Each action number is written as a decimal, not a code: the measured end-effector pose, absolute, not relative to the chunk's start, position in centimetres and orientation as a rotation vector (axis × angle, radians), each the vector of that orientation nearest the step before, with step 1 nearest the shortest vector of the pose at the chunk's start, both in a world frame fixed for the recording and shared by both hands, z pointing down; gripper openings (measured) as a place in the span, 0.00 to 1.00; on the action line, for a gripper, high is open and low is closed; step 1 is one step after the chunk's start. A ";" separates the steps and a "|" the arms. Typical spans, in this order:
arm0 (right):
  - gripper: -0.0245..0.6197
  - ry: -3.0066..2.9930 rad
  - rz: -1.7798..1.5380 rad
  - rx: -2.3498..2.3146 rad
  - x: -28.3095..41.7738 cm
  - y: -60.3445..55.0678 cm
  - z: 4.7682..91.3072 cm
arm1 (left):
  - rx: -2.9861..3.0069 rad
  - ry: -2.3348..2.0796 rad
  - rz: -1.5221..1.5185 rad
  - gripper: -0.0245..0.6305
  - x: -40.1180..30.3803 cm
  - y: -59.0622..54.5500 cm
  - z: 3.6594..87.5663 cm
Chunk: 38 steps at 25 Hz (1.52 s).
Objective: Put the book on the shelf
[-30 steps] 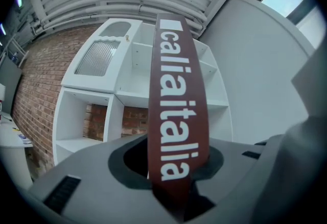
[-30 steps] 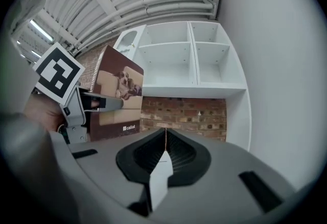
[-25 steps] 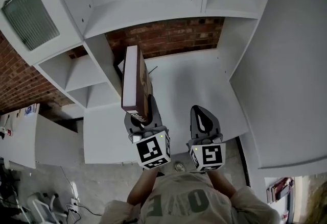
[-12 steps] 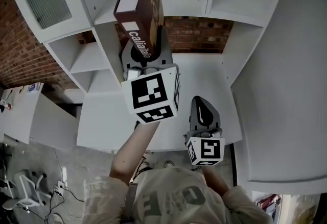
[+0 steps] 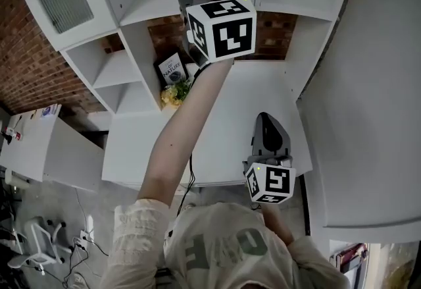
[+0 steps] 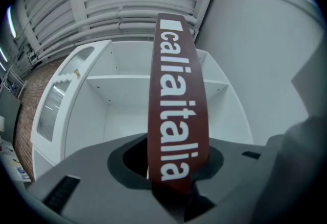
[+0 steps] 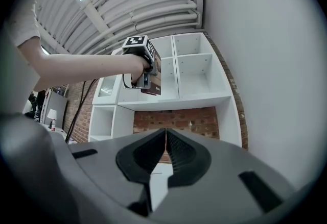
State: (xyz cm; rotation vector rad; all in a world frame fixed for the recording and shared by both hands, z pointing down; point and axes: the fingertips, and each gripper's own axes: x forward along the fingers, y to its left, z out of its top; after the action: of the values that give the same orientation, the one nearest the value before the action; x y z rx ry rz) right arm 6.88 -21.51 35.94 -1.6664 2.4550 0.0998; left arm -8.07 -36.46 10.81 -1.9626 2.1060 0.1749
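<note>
book [image 6: 176, 100] before white shelf [image 6: 127, 79], brick wall [image 5: 273, 34] behind

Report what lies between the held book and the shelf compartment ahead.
Nothing: the left gripper view shows only open air between the book in the left gripper and the shelf compartment.

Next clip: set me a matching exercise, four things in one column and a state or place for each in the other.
Things:
1. red book
2. right claw
3. small book
4. flowers

States or places:
A. shut, empty
B. yellow, on the desk
C. clamped in the left claw
D. dark cover, standing by the flowers

Pairs: 1-C, 2-A, 3-D, 4-B
</note>
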 end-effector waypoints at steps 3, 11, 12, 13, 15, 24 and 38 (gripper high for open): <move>0.07 2.424 0.089 -1.693 8.4 -21.3 36.2 | -1.982 2.145 0.155 0.27 -7.6 -38.8 10.6; 0.06 2.354 0.038 -1.768 10.5 -20.5 37.6 | -2.057 2.283 0.084 0.27 -7.7 -44.3 11.4; 0.07 2.348 0.030 -1.778 10.7 -20.4 37.8 | -2.067 2.296 0.087 0.27 -7.7 -44.9 11.5; 0.06 2.341 0.021 -1.790 10.9 -20.4 38.1 | -2.071 2.307 0.080 0.27 -7.8 -45.6 11.6; 0.06 2.330 0.002 -1.819 11.4 -20.5 38.5 | -2.065 2.321 0.050 0.27 -7.9 -46.9 11.9; 0.07 2.250 -0.067 -1.957 14.2 -22.4 40.4 | -2.016 2.344 0.029 0.27 -9.2 -53.0 12.0; 0.07 2.220 -0.181 -2.034 14.9 -25.6 43.5 | -2.055 2.370 0.075 0.27 -10.7 -59.3 12.1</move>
State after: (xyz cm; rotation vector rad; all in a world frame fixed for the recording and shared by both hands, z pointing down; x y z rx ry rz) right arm 14.90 -25.63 43.47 -2.0338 2.2198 -0.1806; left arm -10.73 -59.34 12.10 -2.0547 2.3699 0.0748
